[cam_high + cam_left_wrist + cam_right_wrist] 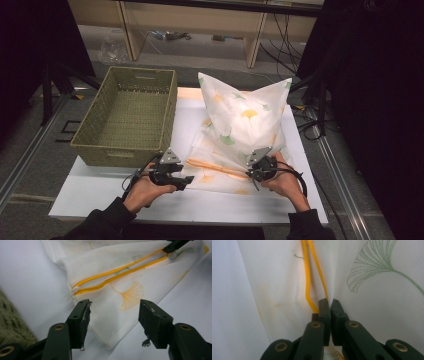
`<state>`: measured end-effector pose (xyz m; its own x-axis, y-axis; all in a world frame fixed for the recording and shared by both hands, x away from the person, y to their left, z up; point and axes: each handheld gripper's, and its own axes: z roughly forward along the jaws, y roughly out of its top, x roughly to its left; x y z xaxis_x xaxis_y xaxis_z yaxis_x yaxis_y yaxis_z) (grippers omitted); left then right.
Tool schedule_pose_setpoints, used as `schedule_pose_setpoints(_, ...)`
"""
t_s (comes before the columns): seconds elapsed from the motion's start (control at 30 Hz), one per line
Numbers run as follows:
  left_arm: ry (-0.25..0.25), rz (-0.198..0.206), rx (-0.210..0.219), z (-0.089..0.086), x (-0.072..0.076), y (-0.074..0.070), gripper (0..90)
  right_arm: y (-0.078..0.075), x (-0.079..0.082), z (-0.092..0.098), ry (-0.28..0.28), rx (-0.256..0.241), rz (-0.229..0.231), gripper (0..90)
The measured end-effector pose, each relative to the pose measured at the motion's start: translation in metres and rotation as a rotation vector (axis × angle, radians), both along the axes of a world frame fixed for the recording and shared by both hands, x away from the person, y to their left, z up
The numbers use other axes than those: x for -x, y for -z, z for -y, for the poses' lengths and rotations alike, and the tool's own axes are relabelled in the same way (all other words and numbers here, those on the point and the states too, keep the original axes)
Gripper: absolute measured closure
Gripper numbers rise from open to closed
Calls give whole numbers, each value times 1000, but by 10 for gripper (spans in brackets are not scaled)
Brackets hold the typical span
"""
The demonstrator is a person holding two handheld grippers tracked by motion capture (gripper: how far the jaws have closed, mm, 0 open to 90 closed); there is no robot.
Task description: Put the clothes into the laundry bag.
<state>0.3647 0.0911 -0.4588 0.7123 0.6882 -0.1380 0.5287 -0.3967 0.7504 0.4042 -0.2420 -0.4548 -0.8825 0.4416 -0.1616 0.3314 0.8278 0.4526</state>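
A person seated at a white table (100,192) works a white pillowcase (245,120) printed with ginkgo leaves, a two-jaw gripper in each hand. The pillow stands tilted on the table's right half, its open yellow-zippered end (117,273) lying flat toward the person, just right of a woven green basket (127,117). The right gripper (256,167) is clamped tight on the fabric at the zipper's right end; in the right gripper view its jaws are pressed together with the cloth pinched between them, beside the two yellow zipper tracks (308,277). The left gripper (113,315) stands spread wide at the opposite corner of the case, its jaws apart on either side of the cloth's near edge, grasping nothing; the zipper's closed end lies just beyond its fingertips (82,310).
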Motion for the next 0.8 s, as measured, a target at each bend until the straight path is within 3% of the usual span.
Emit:
schedule_pose_setpoints(0.1, -6, 2, -6, -2, 1, 1, 391, 0, 1, 1, 17, -5, 7, 839)
schedule_pose_setpoints(0.17, 4, 0, -12, -3, 1, 2, 378, -2, 2, 2, 22, -13, 43, 817)
schedule_pose_setpoints(0.23, 4, -2, -32, -3, 3, 3, 361, -2, 3, 3, 22, -13, 33, 813)
schedule_pose_setpoints(0.33, -1, 8, -51, -5, 4, 5, 347, -4, 5, 3, 18, -10, 57, 780)
schedule_pose_setpoints(0.4, -2, 13, -47, -6, 5, 5, 334, -4, 3, 4, 5, -14, 78, 727)
schedule_pose_setpoints(0.43, -8, 16, -45, -7, 5, 5, 329, -4, 5, 4, 36, -23, 71, 698)
schedule_pose_setpoints(0.5, -4, 21, -47, -8, 6, 4, 326, -6, 6, 6, 37, -42, 80, 642)
schedule_pose_setpoints(0.53, -6, 28, -48, -8, 8, 4, 323, -9, 8, 8, 63, -39, 69, 616)
schedule_pose_setpoints(0.57, -3, 33, -50, -8, 9, 4, 319, -12, 10, 11, 85, -67, 77, 574)
schedule_pose_setpoints(0.6, 5, 40, -54, -9, 10, 4, 316, -15, 9, 15, 76, -84, 100, 541)
schedule_pose_setpoints(0.67, 13, 54, -57, -10, 11, 3, 308, -20, 11, 24, 140, -119, 137, 479)
schedule_pose_setpoints(0.7, 5, 51, -49, -10, 12, 3, 304, -22, 12, 28, 190, -142, 118, 456)
schedule_pose_setpoints(0.73, 21, 58, -52, -11, 12, 1, 303, -23, 11, 33, 221, -164, 136, 445)
schedule_pose_setpoints(0.8, 5, 55, -34, -12, 12, -2, 303, -27, 10, 42, 280, -196, 168, 431)
